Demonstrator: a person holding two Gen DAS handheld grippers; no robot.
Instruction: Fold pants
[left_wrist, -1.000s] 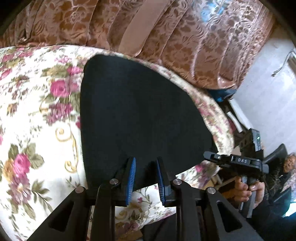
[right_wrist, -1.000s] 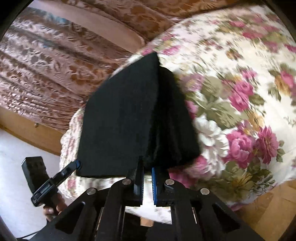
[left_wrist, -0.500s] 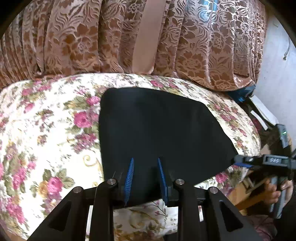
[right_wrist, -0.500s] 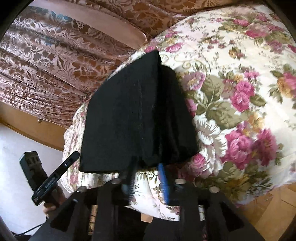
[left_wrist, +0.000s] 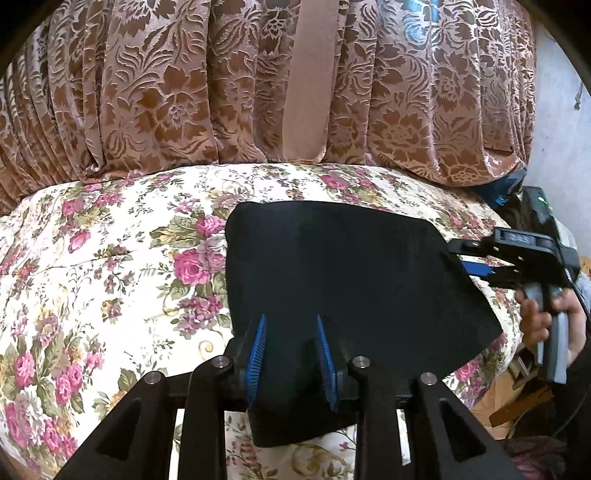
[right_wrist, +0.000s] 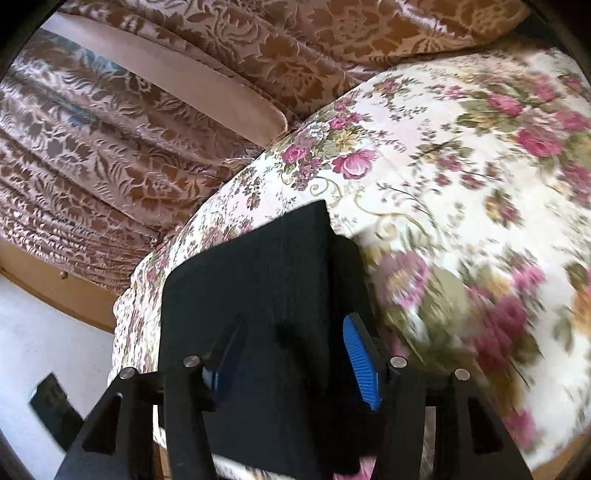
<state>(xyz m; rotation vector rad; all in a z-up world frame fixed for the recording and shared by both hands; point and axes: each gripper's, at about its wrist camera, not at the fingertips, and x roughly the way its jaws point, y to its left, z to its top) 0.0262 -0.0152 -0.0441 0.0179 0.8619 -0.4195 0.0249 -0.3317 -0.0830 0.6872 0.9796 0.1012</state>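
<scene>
The black pants (left_wrist: 351, 277) lie folded into a flat pad on the floral bedspread (left_wrist: 110, 277). My left gripper (left_wrist: 290, 319) hovers over their near edge. Its jaws are opening, and the dark cloth shows between the blue pads (left_wrist: 256, 354), which do not press on it. My right gripper (left_wrist: 461, 256), held in a hand (left_wrist: 546, 321), sits at the pants' right corner. In the right wrist view the right gripper (right_wrist: 293, 325) is opening wide over the pants (right_wrist: 251, 295). Its pads (right_wrist: 360, 362) stand clear of the cloth.
A brown damask curtain (left_wrist: 184, 92) hangs behind the bed. The bedspread drops off at the bed's edge (right_wrist: 129, 314) beside the pants. A wooden board (right_wrist: 55, 291) and a pale floor (right_wrist: 44, 350) lie beyond it. The bedspread stretches out to the left of the pants.
My right gripper was shut on the pants' near fold; it has let go and spread its jaws. The left gripper rose, tilted up and widened a little. The pants stay put.
</scene>
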